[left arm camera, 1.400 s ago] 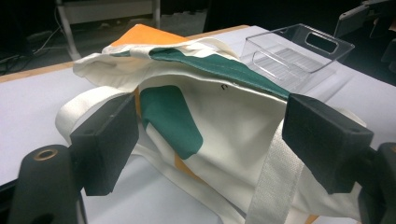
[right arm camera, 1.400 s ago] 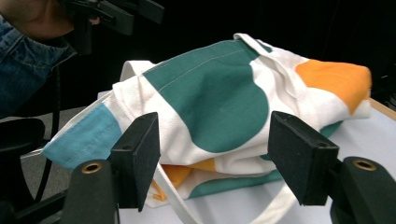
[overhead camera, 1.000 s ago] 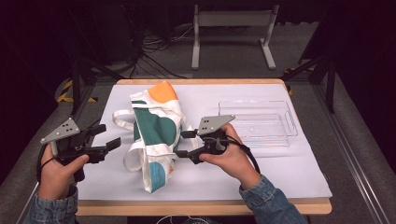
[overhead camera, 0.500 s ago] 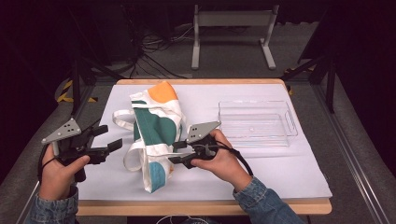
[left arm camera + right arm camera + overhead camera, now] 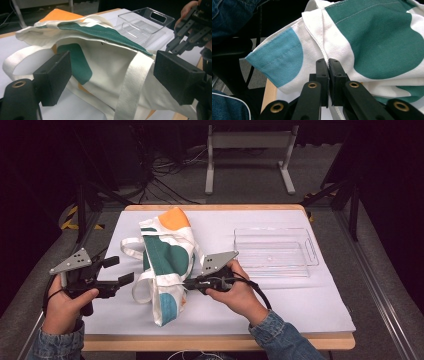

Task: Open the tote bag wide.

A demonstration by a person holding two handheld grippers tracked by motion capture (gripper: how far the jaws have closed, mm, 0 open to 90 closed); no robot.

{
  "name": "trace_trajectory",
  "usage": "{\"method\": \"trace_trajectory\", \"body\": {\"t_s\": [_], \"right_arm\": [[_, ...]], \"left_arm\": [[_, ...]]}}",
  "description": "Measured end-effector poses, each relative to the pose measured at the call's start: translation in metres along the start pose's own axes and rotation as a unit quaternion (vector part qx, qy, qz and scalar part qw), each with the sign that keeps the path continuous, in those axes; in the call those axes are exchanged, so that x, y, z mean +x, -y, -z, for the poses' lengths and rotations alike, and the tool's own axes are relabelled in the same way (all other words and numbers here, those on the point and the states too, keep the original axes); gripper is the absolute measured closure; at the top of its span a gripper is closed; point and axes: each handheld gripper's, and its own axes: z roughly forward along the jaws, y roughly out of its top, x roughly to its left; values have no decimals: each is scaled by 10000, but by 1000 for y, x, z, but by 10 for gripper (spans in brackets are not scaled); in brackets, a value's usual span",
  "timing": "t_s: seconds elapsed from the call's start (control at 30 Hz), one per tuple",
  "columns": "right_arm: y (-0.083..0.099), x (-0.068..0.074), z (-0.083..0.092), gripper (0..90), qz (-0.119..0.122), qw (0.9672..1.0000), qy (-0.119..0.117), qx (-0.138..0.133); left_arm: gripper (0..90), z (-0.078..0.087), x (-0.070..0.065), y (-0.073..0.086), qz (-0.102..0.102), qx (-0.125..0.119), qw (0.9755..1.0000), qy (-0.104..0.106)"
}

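A cloth bag (image 5: 167, 262) lies on the white sheet (image 5: 300, 305) that covers the table, a little left of the middle, its length running from the far side toward the person. It is white with dark green, orange and light blue patches, and its white handles (image 5: 131, 251) loop out on the left side. In the right gripper view the bag's near corner, with a blue patch, hangs past the wooden table edge (image 5: 269, 96).

The right gripper (image 5: 190, 283) is at the bag's right edge, and its jaws are pressed together on the white seam of the cloth (image 5: 327, 63), pinching the bag. The right hand (image 5: 237, 292) holds it low over the sheet, a denim sleeve (image 5: 280, 337) behind it.

The left gripper (image 5: 120, 271) sits just left of the bag, beside the handles, with its jaws spread wide and nothing between them. In the left gripper view the bag shows between its two black pads (image 5: 53, 76), a white strap (image 5: 130, 85) running down the cloth; I cannot tell whether the pads touch it.

A clear plastic tray (image 5: 274, 251) rests on the sheet to the right of the bag, apart from it
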Motion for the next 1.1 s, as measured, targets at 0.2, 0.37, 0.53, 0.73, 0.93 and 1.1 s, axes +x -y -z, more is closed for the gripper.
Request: {"method": "trace_trajectory", "body": {"t_s": [0.2,0.37,0.53,0.73,0.93,1.1], "right_arm": [[-1,0,2,871,-40,10000,25,-69],[-1,0,3,870,-71,9999,27,-79],[-1,0,4,870,-79,9999,16,-77],[-1,0,4,869,-82,9999,5,-82],[-1,0,5,870,-80,9999,15,-88],[-1,1,5,871,-70,9999,23,-120]], "left_arm": [[188,-6,-5,0,-99,85,9996,235],[231,-18,-9,2,-289,355,9980,430],[353,-25,-11,4,-309,530,9962,621],[499,-27,-14,4,-368,678,9937,810],[689,-25,-13,3,-397,706,9935,796],[782,-24,-15,1,-391,582,9937,876]]}}
